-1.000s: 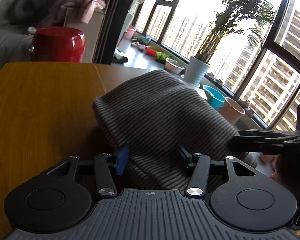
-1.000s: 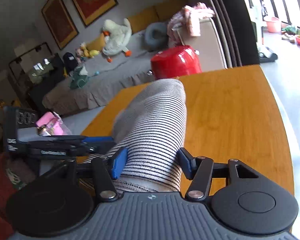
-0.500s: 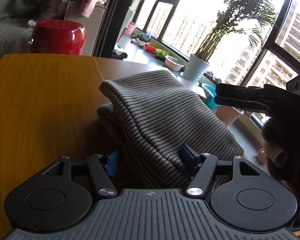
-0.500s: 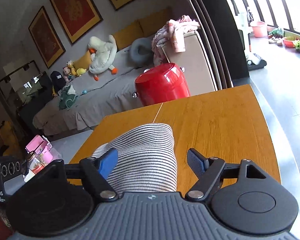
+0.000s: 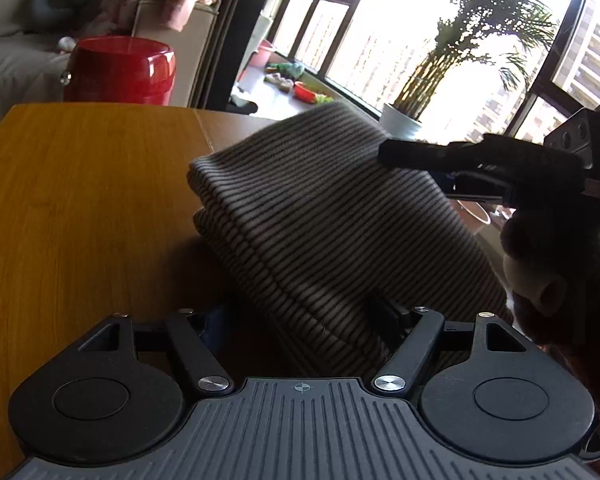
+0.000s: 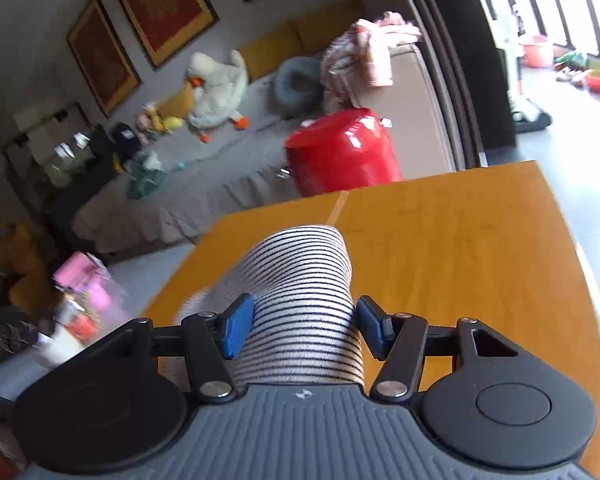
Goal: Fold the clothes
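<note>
On the far left, through my left camera, I see a red tub (image 5: 120, 70) standing beyond the far edge of a wooden table (image 5: 72, 200), with a sofa (image 5: 16, 52) behind it. The table fills the left and middle of this view.

Near the middle lies the garment I am folding, a striped knit top (image 5: 320, 220), doubled over in thick layers on the table. Its folded edge faces left and it rises toward the far right.

My left gripper (image 5: 300, 320) sits at the near edge of the top. Its fingers are spread wide, one on each side of the fabric, and they do not pinch it, so it is released.

Further right, my right gripper (image 5: 452, 160) reaches in from the right side, held by a hand (image 5: 540, 272). Its fingers lie along the upper right part of the top. Beyond it stands a potted palm (image 5: 460, 64) by bright windows.

Through my right camera, the striped top (image 6: 304, 300) runs away from me between this gripper's blue fingertips (image 6: 236, 330). The fingertips sit close beside the fabric on both sides, but I cannot tell whether they squeeze it. The table (image 6: 460, 248) stretches to the right, and the red tub (image 6: 340, 160) stands past its far edge.
</note>
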### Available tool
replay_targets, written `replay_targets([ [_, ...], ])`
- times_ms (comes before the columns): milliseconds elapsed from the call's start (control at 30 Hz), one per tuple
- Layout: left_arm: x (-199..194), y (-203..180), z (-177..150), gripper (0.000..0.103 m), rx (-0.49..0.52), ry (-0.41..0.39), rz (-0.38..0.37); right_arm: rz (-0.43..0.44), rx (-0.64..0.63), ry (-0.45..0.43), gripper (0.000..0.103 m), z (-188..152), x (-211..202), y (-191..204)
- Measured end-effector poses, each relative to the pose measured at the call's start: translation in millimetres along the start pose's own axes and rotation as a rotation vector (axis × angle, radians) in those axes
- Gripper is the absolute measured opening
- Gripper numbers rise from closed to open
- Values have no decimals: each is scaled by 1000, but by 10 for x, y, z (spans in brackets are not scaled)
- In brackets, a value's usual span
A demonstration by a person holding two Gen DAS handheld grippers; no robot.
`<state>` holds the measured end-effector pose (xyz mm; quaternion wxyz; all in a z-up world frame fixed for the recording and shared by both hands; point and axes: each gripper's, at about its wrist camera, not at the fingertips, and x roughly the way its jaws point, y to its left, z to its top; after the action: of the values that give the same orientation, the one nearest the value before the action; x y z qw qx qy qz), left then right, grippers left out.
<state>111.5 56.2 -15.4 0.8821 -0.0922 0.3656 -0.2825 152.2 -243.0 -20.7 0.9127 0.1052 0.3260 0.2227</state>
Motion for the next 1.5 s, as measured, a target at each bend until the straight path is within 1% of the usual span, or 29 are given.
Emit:
replay_targets([
  [33,10,-10,5,78,-4,-3,-7,-34,-21,1,64,-61,31,-18],
  [100,34,-48,14,78,-2,-6,-11,-60,-24,-14,65,-102,-2,10],
  [200,43,-94,13,79,23,-5,6,-146,-109,-37,68,-125,-53,224],
  [267,43,-81,18,80,18,-1,11,-182,-173,-46,69,-156,-82,373],
  [400,37,-83,27,81,18,4,26,-183,-215,-35,69,-215,-110,543],
  [567,36,-112,35,83,25,10,44,-219,-274,-52,72,-278,-140,672],
  [733,34,-123,32,85,26,16,55,-236,-296,-58,78,-307,-153,743],
  [867,35,-131,39,86,26,20,63,-239,-322,-68,81,-367,-154,815],
  [1100,38,-144,57,87,26,27,75,-228,-310,-79,82,-394,-159,791],
  [1200,15,-137,98,87,3,34,79,-226,-305,-83,83,-396,-158,767],
  [1267,-36,-144,131,84,-29,33,70,-226,-301,-86,84,-398,-157,749],
  [1333,-120,-173,151,83,-47,20,40,-222,-295,-88,85,-401,-161,735],
  [1433,-122,-226,136,81,-22,28,52,-218,-287,-92,85,-403,-161,717],
  [1500,-37,-230,93,80,-12,56,56,-216,-287,-94,85,-408,-172,711],
])
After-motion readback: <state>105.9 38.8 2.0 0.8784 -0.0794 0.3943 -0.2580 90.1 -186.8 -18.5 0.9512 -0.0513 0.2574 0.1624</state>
